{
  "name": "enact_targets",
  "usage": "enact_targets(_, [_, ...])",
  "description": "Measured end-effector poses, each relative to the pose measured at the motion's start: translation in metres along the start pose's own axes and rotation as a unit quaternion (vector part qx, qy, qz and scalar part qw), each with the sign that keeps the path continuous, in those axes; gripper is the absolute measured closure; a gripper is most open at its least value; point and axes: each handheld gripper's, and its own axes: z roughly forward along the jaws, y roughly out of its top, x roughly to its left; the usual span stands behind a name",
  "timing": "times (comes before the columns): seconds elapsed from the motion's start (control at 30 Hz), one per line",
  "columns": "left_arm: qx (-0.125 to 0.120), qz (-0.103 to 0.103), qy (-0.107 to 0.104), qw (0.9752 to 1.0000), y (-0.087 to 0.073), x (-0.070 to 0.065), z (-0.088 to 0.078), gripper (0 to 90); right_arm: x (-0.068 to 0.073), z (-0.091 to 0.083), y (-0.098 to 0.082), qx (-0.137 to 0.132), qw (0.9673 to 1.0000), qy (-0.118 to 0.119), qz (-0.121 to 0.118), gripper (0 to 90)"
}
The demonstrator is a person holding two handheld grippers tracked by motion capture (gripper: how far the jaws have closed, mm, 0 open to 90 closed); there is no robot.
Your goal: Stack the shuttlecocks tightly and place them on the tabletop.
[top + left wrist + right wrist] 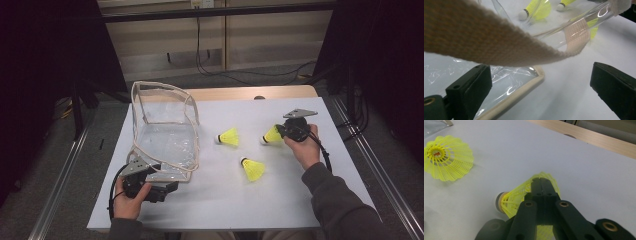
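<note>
No legible text, label, brand, number or sign in any view. A small orange mark sits inside the skirt of one shuttlecock [447,157] in the right gripper view; too small to read.

A lab-like recording space: a white-topped table [220,200] stands on grey carpet between metal rails [60,180], with black cables [240,75] trailing along the far pale wall panels [275,35] and dark surroundings at left and right.
</note>
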Motion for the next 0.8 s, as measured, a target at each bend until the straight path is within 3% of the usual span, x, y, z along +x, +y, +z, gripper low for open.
enact_targets(0.8, [-0.001, 0.002, 0.002, 1.0000, 0.001, 0.000, -0.001, 3.9, -0.004, -0.003, -0.011, -0.006, 0.9999, -0.003, 0.012, 90.0])
